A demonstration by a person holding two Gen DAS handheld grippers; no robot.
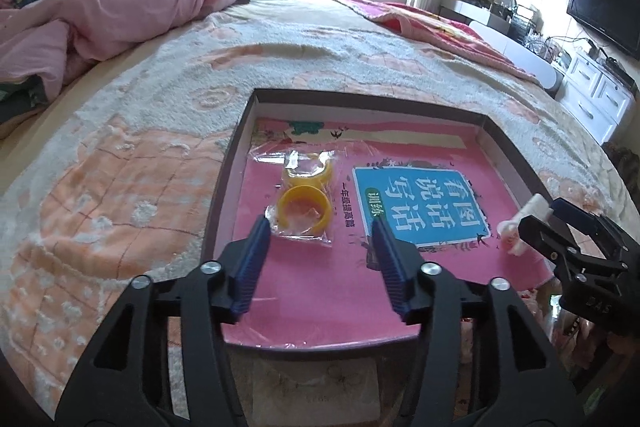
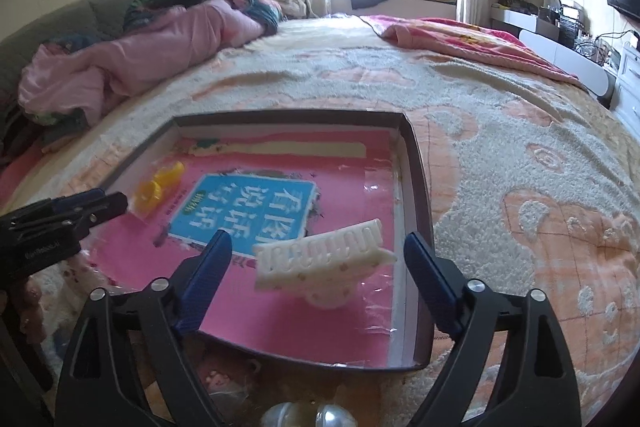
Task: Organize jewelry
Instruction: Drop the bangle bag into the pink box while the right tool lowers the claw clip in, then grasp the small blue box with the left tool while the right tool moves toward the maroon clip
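Left gripper [image 1: 320, 223]: held low over the near edge of a shallow dark-rimmed box [image 1: 224, 171] on the bed, fingers pointing forward into it and spread wide, grasping nothing. Just ahead of the left finger's tip lie two yellow bangles [image 1: 306, 201], each in a clear plastic bag, one behind the other on a pink book [image 1: 320, 291] that lines the box floor. The book's blue title panel [image 1: 420, 203] lies ahead of the right finger.

Right gripper [image 2: 318, 245]: likewise low at the box's near edge, fingers released and wide apart. Between and slightly ahead of them a white plastic hair comb [image 2: 320, 259] sits tilted on the pink book [image 2: 280, 307], touching neither finger; whether it rests on the round white piece beneath it cannot be told.

View differences: the left wrist view shows both bangles sharply and only an end of the comb [image 1: 520, 223] beside the right gripper's finger. The right wrist view shows the comb's full toothed length, the bangles [image 2: 158, 187] blurred beyond the left gripper [image 2: 80, 209], and pearl-like beads [image 2: 304, 415] at its lower edge.
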